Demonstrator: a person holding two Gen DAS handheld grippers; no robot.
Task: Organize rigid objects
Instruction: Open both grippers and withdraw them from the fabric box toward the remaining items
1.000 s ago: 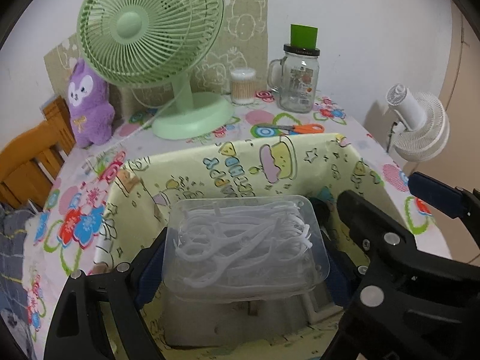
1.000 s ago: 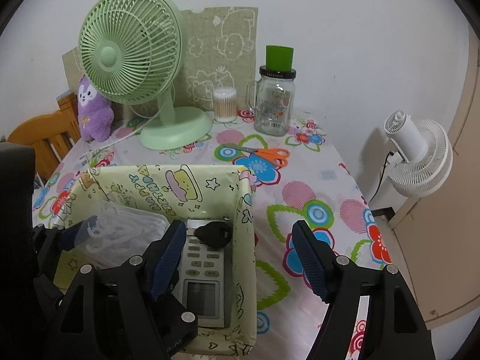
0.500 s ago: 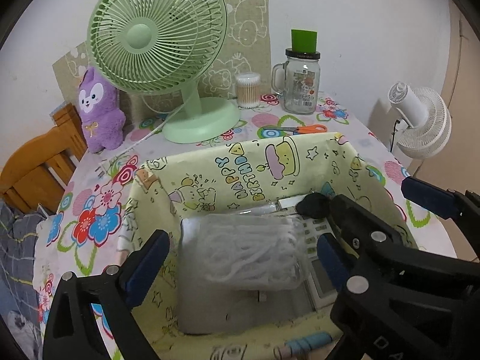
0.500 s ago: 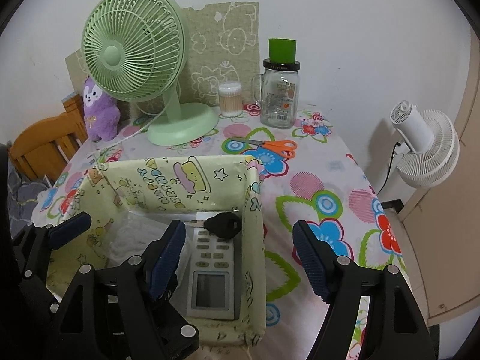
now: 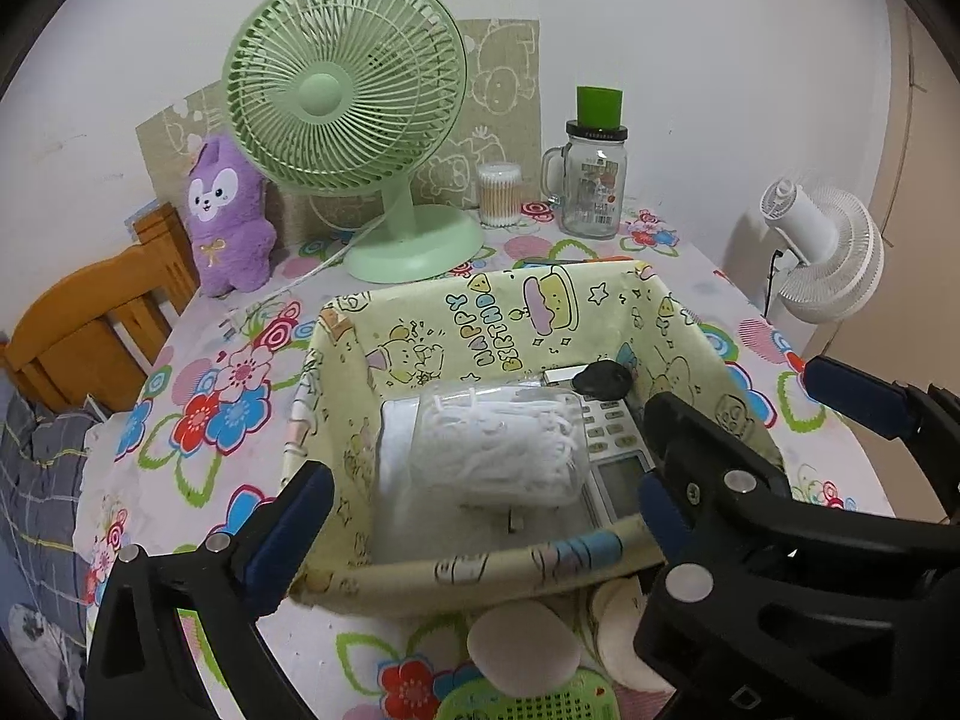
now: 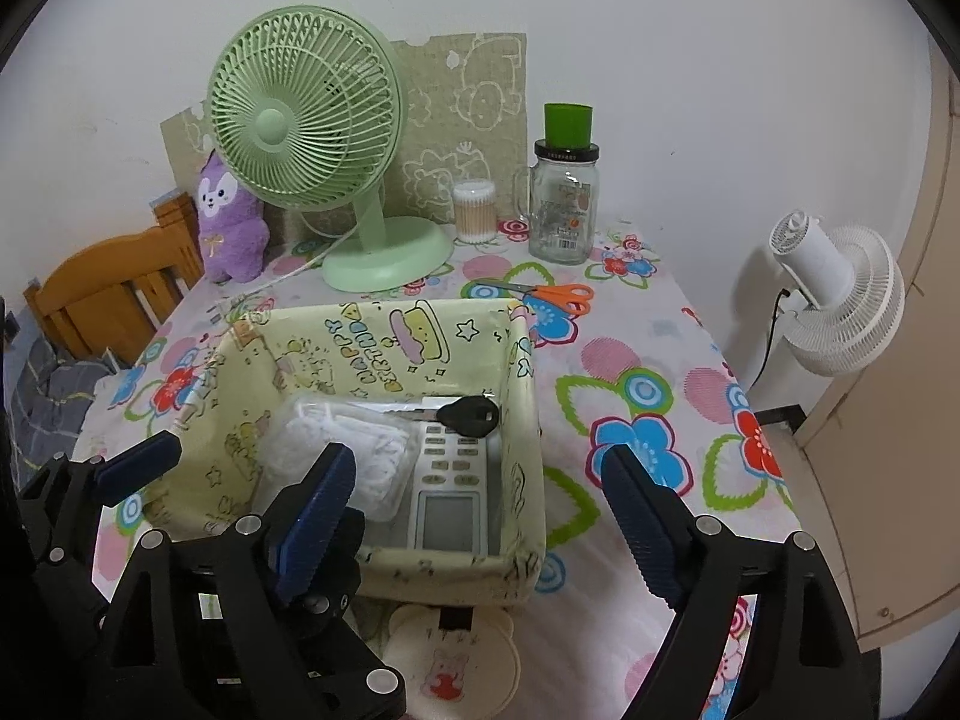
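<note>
Both hand-held grippers, left [image 5: 480,516] & right [image 6: 474,516], are hanging apart, empty, near the fabric basket [image 6: 522,360]. Risk: a finger is catching its soft rim, tipping floss-pick box [image 5: 498,450], remote [image 6: 450,492], key [image 6: 468,417] onto the bench [image 6: 648,348].

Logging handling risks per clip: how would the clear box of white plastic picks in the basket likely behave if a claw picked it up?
The clear box looks thin-walled, so it would probably flex under a firm squeeze. Filled only with slim white picks, it is likely light. Its smooth, glossy plastic may slip between pads, and it lies beside the remote in the basket, leaving little side room.
</note>
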